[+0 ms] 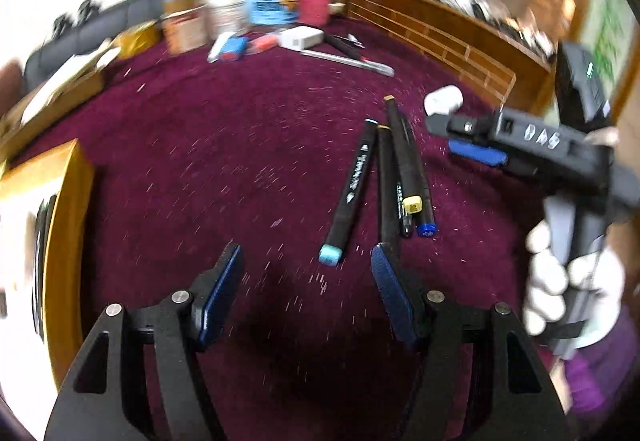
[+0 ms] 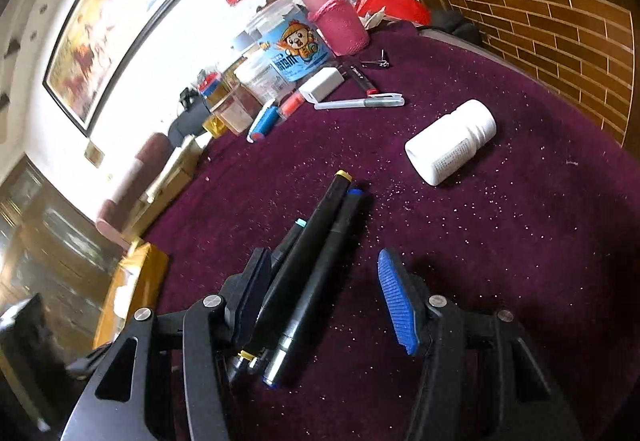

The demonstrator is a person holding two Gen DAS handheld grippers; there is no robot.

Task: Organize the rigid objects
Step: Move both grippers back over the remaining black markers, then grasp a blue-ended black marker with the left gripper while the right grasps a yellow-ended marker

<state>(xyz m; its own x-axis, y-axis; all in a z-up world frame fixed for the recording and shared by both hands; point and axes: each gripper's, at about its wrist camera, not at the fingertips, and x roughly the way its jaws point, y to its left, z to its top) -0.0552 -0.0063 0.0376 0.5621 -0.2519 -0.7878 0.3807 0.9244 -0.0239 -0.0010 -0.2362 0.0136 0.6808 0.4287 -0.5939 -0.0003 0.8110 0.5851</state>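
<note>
Plum-coloured cloth (image 2: pixel 500 261), napped like velvet and flecked with pale specks, covers the whole table. On it lie black markers (image 1: pixel 394 177) in a loose bundle: long, smooth, matte barrels with coloured end caps in light blue, yellow and dark blue, touching one another along their length and fanned slightly at one end.

The left gripper (image 1: pixel 306 281) hangs over bare cloth with its jaws apart and nothing between them; its ribbed blue pads face each other and the light-blue cap lies just ahead of the gap. The right gripper (image 2: pixel 320 297) stands over the near ends of the markers, jaws parted, with two barrels lying in the gap close to the left-hand pad; I cannot tell whether that pad touches them, and the right-hand pad is clear of them. A hand (image 1: pixel 568 293) in a white glove holds the right gripper's handle.

A white plastic bottle (image 2: pixel 452 141), a smooth cylinder with a ribbed cap, lies on its side near the markers but apart from them. Farther back a white pen (image 2: pixel 360 101), a small white box (image 2: pixel 322 84), a pink knit-sleeved flask (image 2: pixel 340 21) and a blue-labelled tub (image 2: pixel 294 53) crowd the far edge. A gold cardboard box (image 1: pixel 60 241) stands at the left edge. Between bundle and clutter the cloth lies open.
</note>
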